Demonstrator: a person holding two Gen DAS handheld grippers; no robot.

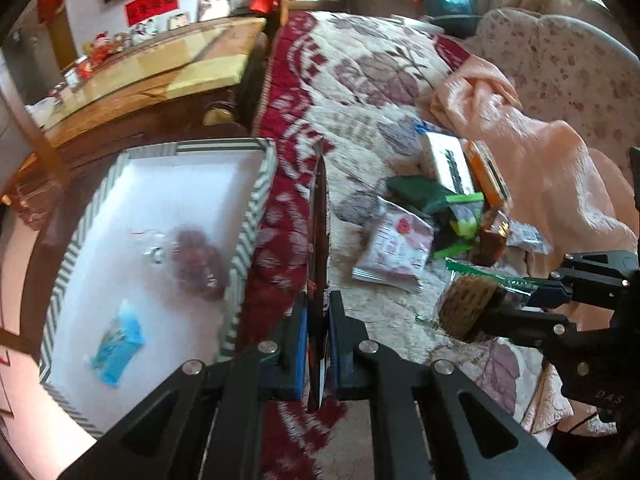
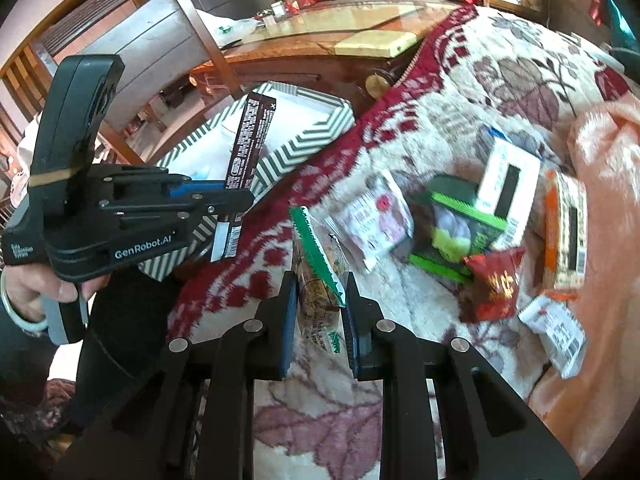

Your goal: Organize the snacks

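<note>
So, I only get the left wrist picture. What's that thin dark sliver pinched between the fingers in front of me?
Observer: The right wrist view shows it broadside. It's a flat dark brown packet with white print and a barcode, and the left gripper is shut on its lower end.
Operator: Who's holding that gripper?
Observer: A person's hand grips the handle, with a pale bangle on the wrist.
Operator: And that brownish blur in the pile?
Observer: It's a red packet with gold characters.
</note>
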